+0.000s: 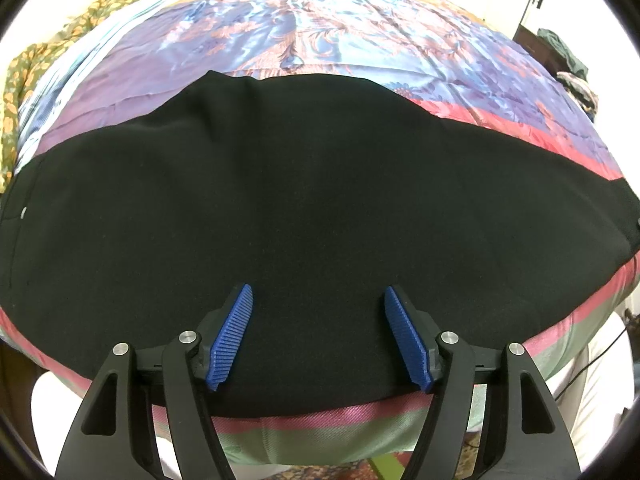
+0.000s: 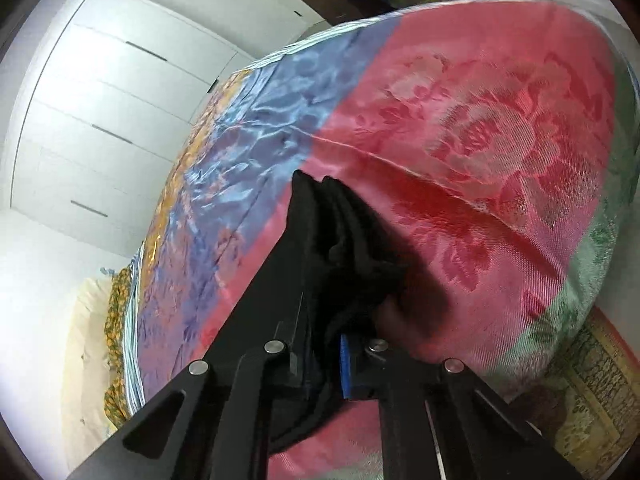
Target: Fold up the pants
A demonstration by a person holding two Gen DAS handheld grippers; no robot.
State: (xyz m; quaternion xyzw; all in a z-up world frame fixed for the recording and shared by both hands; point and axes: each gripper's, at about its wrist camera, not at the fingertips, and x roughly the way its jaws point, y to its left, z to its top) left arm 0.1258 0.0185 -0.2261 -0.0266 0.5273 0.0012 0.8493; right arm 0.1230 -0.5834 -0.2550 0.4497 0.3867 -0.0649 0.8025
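The black pants [image 1: 304,184] lie spread flat across the bed [image 1: 320,36], on its shiny flowered cover. The left claw [image 1: 318,312] hangs over their near edge with its blue pads [image 1: 232,340] wide apart, holding nothing. Over on the right, the right claw [image 2: 324,240] is clamped tight on a bunched fold of the black cloth above the pink part of the cover.

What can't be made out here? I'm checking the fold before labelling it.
- Left wrist view: both ends of the black pants run off the frame edges; the open left hand-held gripper holds nothing.
- Right wrist view: the right hand-held gripper is shut on bunched pants cloth, which hides its fingertips; which part it grips is unclear, blurred.
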